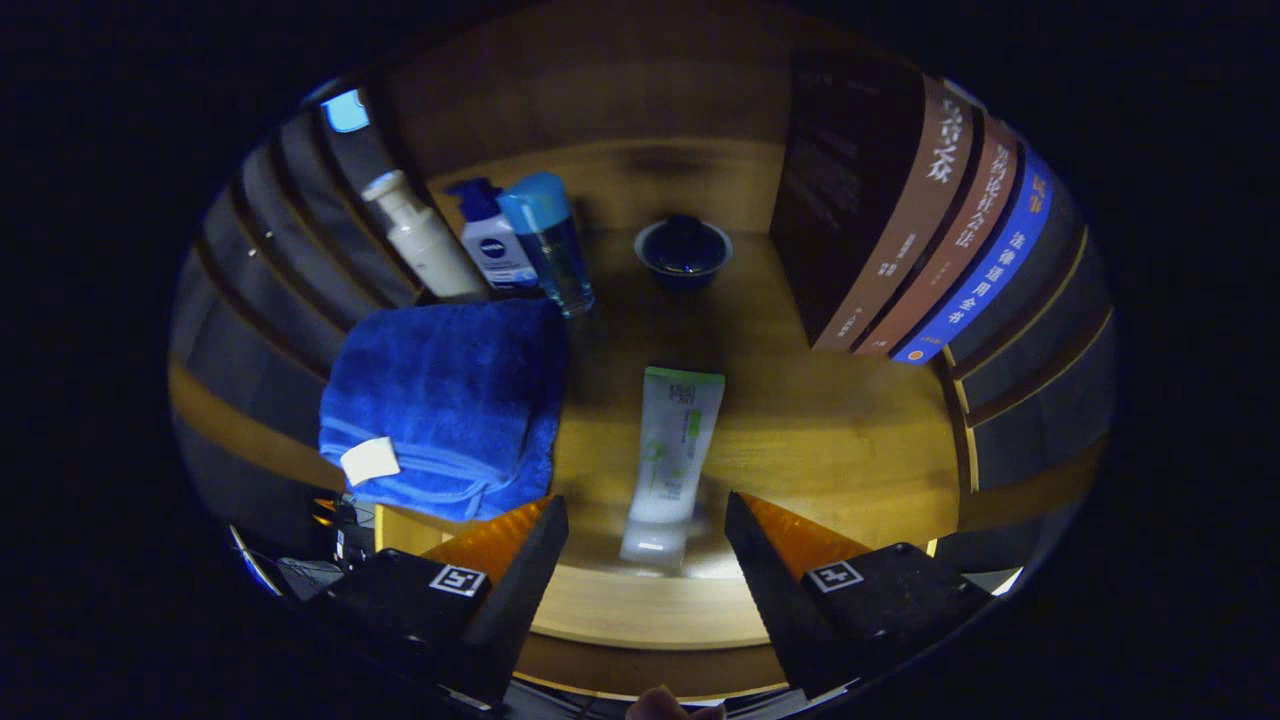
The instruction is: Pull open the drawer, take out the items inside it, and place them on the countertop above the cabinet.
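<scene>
Careful: your gripper (645, 540) sits wide around the tube (672, 462) on the countertop (840, 440), gripping nothing; back out crooked and you nudge it toward the towel (440, 400).

You're looking at three bottles (490, 245), three books (940, 240), one blue towel (445, 405), one tube (670, 455), one small bowl (683, 252), with the gripper (645, 560) fingers spread wide around the tube's near end.

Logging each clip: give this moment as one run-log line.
gripper: open | white-and-green plastic tube: lying on wooden countertop, cap end between fingers, ungripped | folded blue towel: beside tube
</scene>
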The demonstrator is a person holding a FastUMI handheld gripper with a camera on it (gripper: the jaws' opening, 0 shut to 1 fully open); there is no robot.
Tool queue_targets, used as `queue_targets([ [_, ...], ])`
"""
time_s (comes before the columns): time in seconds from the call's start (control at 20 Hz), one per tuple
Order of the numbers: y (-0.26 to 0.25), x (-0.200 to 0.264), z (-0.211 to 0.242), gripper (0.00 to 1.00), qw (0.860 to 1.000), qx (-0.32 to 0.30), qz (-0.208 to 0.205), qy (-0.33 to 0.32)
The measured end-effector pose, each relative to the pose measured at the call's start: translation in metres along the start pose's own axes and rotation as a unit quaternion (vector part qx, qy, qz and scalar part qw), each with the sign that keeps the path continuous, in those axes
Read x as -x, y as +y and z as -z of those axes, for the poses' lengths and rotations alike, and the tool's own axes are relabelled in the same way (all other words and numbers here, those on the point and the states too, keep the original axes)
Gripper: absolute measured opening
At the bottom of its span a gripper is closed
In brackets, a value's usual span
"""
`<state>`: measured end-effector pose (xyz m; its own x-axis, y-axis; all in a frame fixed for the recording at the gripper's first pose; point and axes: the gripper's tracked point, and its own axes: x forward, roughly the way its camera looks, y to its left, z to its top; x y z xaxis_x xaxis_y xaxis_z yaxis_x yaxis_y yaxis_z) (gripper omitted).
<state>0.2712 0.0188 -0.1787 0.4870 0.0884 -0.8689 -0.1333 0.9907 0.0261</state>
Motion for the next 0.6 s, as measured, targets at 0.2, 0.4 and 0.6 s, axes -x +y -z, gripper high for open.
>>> queue_targets([
  [0.2, 0.014, 0.054, 0.018, 1.00, 0.997, 0.051, -0.031, -0.051],
  [0.4, 0.041, 0.104, 0.054, 1.00, 0.985, 0.056, -0.097, -0.130],
  [0.6, 0.061, 0.134, 0.088, 1.00, 0.970, 0.046, -0.125, -0.204],
])
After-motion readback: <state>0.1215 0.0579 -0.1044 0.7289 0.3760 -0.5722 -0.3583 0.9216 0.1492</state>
